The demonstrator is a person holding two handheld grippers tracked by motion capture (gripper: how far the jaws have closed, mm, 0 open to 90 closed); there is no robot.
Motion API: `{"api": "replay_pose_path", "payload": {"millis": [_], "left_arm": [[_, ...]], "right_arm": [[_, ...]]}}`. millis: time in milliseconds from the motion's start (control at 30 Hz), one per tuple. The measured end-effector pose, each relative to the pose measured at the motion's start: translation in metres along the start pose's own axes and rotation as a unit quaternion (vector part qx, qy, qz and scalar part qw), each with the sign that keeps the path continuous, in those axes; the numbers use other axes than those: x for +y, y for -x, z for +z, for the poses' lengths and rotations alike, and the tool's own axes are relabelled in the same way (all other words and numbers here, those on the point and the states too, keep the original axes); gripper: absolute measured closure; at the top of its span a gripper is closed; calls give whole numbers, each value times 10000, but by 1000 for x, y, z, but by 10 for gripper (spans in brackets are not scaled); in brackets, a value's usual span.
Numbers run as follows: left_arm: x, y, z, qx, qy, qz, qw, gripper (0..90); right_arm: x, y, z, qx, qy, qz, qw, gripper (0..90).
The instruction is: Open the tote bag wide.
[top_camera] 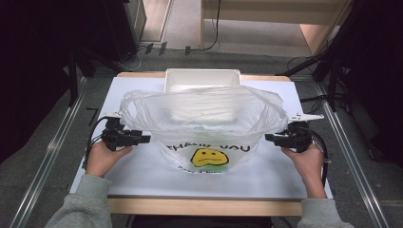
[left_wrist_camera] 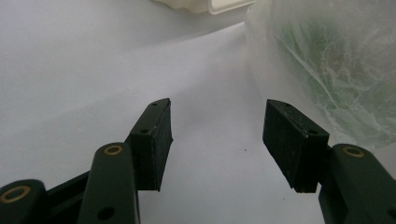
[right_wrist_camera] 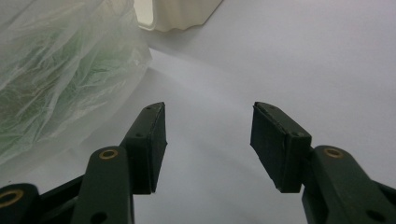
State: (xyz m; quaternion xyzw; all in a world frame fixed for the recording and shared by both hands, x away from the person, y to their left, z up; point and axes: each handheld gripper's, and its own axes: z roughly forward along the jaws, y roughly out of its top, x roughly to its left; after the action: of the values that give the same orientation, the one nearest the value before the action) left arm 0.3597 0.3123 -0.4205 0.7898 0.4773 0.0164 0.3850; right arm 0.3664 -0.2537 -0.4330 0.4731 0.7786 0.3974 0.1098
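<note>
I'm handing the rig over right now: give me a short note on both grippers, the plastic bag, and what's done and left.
Left gripper: jaws open, nothing between them, beside the bag's left side.
Right gripper: jaws open, empty, at the bag's right side.
Plastic bag with the yellow face print: stands mid-table, mouth spread wide, released by both.
White bin: behind the bag at the table's far edge.
Done: bag opened up.
Left: probably loading or moving it; regrasp the rim first.

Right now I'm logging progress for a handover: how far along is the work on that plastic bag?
Done: the plastic bag stands on the table with its mouth spread wide, in front of the white bin. In hand: nothing; the left gripper and right gripper sit open beside the bag, with only table between their jaws. Left: probably filling or moving the bag; what, if anything, lies inside I can't tell.
</note>
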Motion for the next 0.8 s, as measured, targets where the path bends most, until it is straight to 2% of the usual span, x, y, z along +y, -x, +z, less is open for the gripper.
{"api": "replay_pose_path", "payload": {"millis": [167, 367, 800], "left_arm": [[0, 0, 2, -89, -17, 52, 9999, 417], [0, 0, 3, -101, -36, 93, 9999, 399], [1, -2, 1, -47, 83, 7, 10000, 375]], "right_arm": [[0, 0, 1, 99, -62, 65, 9999, 456], [1, -3, 2, 122, -118, 53, 9998, 456], [2, -2, 1, 141, -128, 88, 9998, 457]]}}
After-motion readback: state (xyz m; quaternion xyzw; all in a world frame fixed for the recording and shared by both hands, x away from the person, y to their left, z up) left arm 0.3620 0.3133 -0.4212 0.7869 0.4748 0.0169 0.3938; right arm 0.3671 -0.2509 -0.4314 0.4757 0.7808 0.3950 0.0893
